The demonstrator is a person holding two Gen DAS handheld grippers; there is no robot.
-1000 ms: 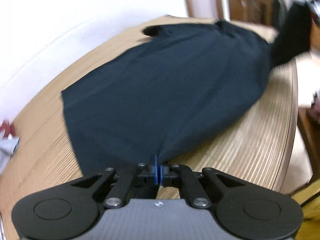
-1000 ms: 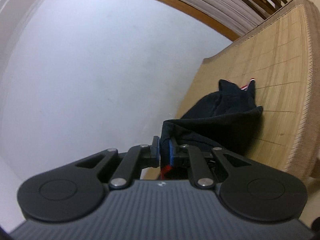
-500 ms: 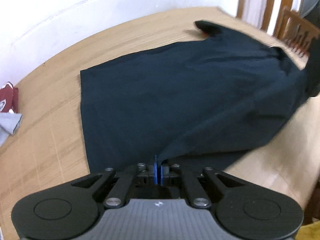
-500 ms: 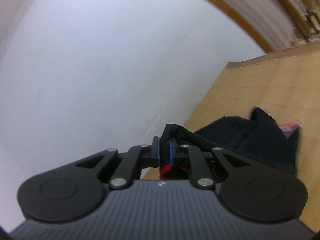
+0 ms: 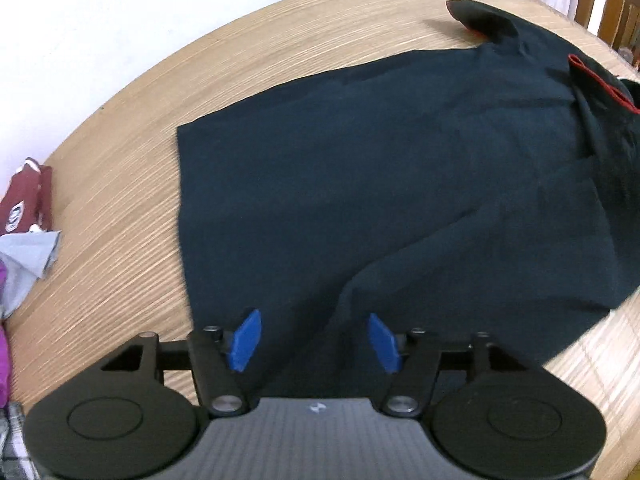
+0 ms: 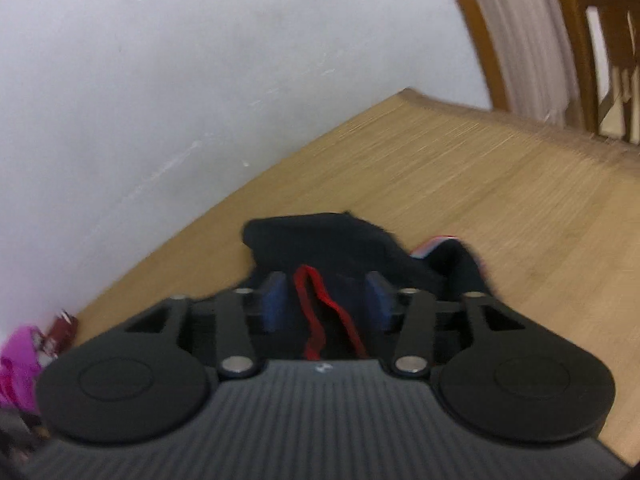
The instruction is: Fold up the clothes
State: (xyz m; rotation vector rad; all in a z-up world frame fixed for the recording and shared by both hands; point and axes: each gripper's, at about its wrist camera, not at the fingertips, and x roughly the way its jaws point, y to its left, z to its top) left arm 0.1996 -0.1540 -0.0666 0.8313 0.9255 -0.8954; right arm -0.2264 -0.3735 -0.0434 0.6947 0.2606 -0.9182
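A dark navy shirt (image 5: 400, 168) with red collar trim lies spread on the straw mat (image 5: 120, 184), its near side folded over toward the middle. My left gripper (image 5: 314, 340) hangs over the shirt's near hem, its jaws opening, blue pads clear of the cloth that lies under the gap. In the right wrist view the shirt's collar end (image 6: 332, 248) with red piping lies between and below the pads of my right gripper (image 6: 326, 300), whose jaws are also opening and no longer pinch it.
A pile of other clothes, maroon (image 5: 24, 196), grey (image 5: 28, 256) and purple, sits at the mat's left edge. A white wall (image 6: 160, 80) borders the mat's far side. Wooden chair rails (image 6: 592, 48) stand beyond the mat's right end.
Both grippers carried the shirt's near edge across and laid it down, then let go: both sets of jaws went from shut on cloth to apart. The shirt now lies flat.
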